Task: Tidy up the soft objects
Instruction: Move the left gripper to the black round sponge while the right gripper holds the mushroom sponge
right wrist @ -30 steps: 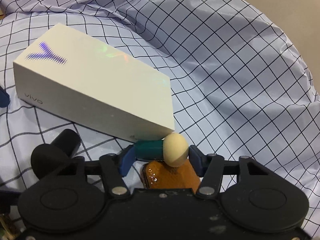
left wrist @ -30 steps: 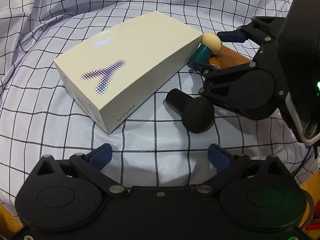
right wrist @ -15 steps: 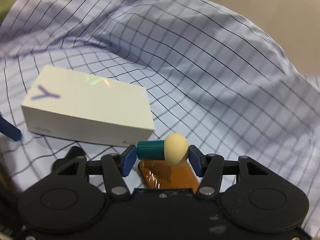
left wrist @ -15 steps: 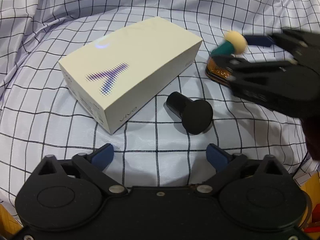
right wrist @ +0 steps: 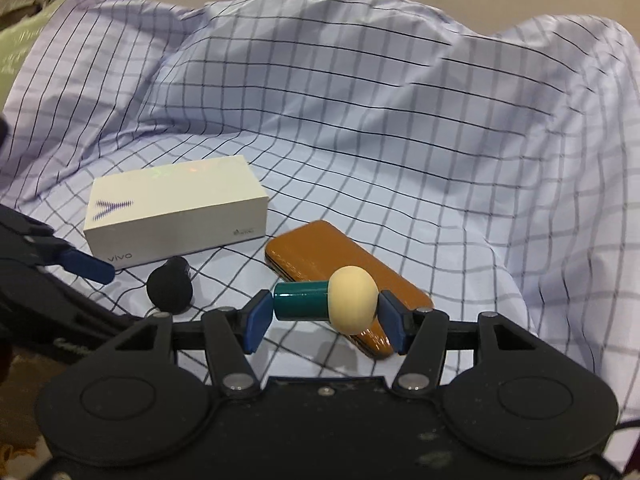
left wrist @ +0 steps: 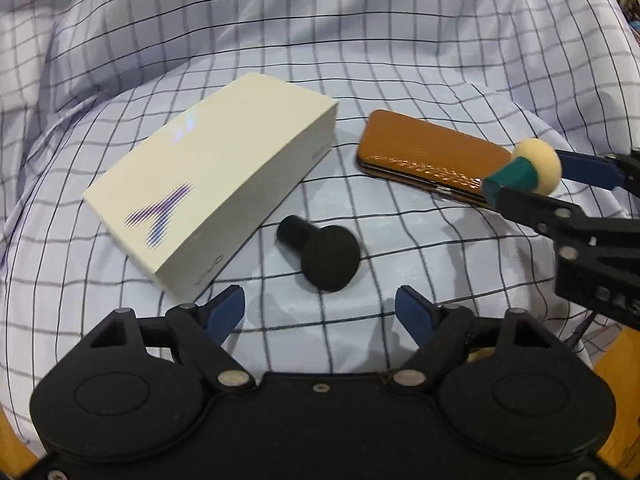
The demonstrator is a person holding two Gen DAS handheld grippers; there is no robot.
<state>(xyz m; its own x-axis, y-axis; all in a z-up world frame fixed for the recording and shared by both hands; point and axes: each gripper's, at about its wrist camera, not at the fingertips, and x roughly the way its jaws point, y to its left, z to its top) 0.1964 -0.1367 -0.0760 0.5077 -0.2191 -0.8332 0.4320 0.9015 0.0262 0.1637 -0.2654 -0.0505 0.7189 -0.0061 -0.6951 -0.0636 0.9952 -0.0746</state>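
Observation:
My right gripper [right wrist: 322, 318] is shut on a makeup sponge with a teal handle and a cream head [right wrist: 326, 300], held sideways above the cloth; it also shows at the right of the left wrist view [left wrist: 524, 172]. A black sponge applicator [left wrist: 320, 247] lies on the checked cloth just ahead of my left gripper [left wrist: 320, 312], which is open and empty. The black applicator also shows in the right wrist view [right wrist: 170, 286].
A white vivo box [left wrist: 212, 196] lies on the cloth to the left of the black applicator. A brown leather case [left wrist: 432, 160] lies to the right, under the lifted sponge. The checked cloth [right wrist: 400, 128] rises in folds behind.
My right gripper has lifted the teal and cream sponge off the cloth beside the box and drawn back to the right, uncovering the brown case. The left gripper stays open in place.

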